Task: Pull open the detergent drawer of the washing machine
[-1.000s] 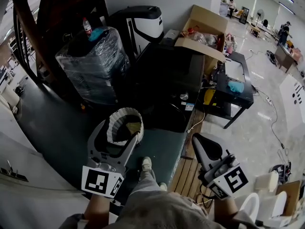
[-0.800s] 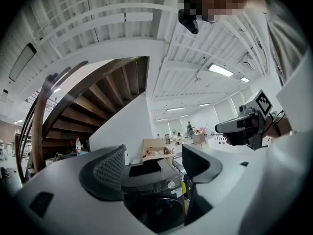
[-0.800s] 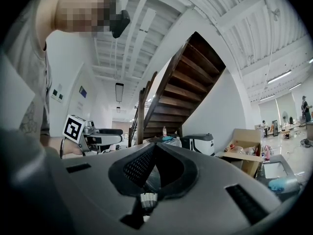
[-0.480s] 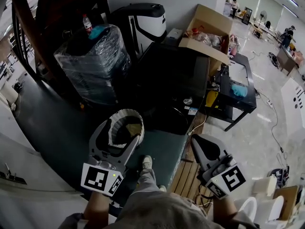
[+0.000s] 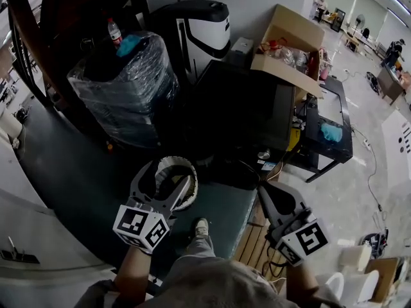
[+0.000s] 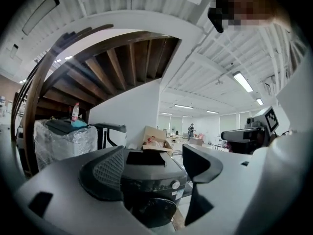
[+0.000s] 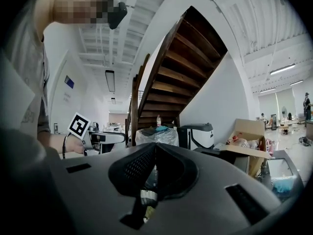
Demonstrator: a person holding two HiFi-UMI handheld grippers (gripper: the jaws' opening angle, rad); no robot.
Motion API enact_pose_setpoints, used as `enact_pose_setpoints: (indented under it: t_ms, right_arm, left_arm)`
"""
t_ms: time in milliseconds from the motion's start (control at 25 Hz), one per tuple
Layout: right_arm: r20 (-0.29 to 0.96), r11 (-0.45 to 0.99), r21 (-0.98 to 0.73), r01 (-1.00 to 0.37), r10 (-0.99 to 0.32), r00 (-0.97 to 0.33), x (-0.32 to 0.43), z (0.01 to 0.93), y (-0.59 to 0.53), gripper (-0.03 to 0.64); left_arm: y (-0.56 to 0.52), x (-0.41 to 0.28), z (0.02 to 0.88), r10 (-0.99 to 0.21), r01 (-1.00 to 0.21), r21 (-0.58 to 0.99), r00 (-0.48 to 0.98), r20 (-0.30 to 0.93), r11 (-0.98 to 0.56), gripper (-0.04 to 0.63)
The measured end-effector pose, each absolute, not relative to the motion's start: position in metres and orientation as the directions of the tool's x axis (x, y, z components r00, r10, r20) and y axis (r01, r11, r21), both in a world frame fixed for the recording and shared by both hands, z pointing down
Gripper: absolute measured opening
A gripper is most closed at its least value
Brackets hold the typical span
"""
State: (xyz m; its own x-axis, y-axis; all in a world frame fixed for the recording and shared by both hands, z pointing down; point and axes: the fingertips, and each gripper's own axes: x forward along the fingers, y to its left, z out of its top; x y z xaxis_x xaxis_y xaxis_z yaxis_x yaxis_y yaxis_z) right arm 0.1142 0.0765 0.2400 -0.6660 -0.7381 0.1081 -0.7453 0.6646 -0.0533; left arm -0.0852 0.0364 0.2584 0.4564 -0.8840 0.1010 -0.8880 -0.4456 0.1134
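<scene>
The dark washing machine (image 5: 244,114) stands ahead of me on the floor. In the left gripper view its front panel with a round knob (image 6: 171,184) and the door glass (image 6: 151,212) show between the jaws, still well away. I cannot make out the detergent drawer; the left jaw covers that part of the panel. My left gripper (image 5: 168,174) is open and empty, held level toward the machine (image 6: 155,153). My right gripper (image 5: 266,190) is shut with nothing in it, its tips meeting (image 7: 155,153), to the right of the machine's front.
A white ribbed round bin (image 5: 186,171) sits on the green mat (image 5: 221,210) under the left gripper. A plastic-wrapped load (image 5: 125,85), a white and black appliance (image 5: 199,31), an open cardboard box (image 5: 289,43) and a black table (image 5: 331,124) surround the machine.
Both grippers have moved forward toward the washing machine, which sits larger and nearer in the head view. The left gripper has rolled, so its marker cube now sits tilted.
</scene>
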Motion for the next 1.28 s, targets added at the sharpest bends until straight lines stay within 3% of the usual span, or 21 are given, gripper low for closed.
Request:
enact_pose_setpoints:
  t_ms: [880, 1280]
  right_arm:
    - [0.259, 0.636, -0.094, -0.766, -0.727, -0.636, 0.025, 0.316, -0.109, 0.031]
    - [0.329, 0.665, -0.142, -0.734, -0.667, -0.668, 0.007, 0.368, -0.147, 0.031]
  left_arm:
    - [-0.176, -0.132, 0.436, -0.761, -0.744, 0.546, 0.59, 0.268, -0.385, 0.382]
    - [-0.212, -0.13, 0.515, -0.753, -0.605, 0.763, 0.606, 0.255, -0.229, 0.399]
